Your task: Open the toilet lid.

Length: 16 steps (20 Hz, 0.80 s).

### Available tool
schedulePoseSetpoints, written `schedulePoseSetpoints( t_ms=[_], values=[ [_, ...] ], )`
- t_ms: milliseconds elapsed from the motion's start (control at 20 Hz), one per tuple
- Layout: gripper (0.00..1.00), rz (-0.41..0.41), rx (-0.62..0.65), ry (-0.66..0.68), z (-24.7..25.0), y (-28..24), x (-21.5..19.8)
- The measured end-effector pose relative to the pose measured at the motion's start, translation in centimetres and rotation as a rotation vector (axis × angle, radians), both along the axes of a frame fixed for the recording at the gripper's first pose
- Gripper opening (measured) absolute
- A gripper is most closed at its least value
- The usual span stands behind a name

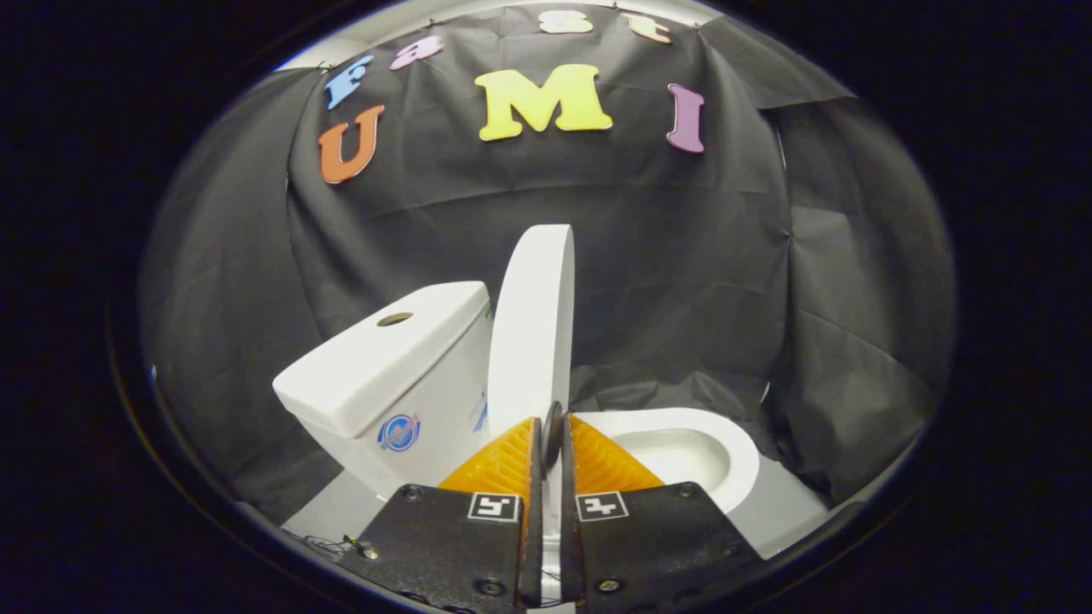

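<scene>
A white toilet stands just ahead of my fingers. Its lid is raised, standing nearly upright against the tank, and I see it edge-on. The seat ring and open bowl lie to the right of the lid, beyond my right finger. My gripper is shut, with only a thin slit between the fingers and nothing visibly clamped there. The fingertips sit low in front of the lid's hinge end and hide its bottom edge.
The tank has a round flush button on top and a sticker on its side. The toilet rests on a pale platform. Black cloth walls close in behind and on both sides.
</scene>
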State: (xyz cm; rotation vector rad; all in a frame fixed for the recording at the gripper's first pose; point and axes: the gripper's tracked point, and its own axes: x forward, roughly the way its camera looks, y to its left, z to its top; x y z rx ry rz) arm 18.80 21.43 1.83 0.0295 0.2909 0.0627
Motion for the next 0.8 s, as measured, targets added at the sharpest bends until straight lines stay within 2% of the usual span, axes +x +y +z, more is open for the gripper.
schedulePoseSetpoints(
  t_ms=[800],
  values=[
    [0.12,0.065,-0.143,-0.011,-0.1,5.8,-0.1]
  ],
)
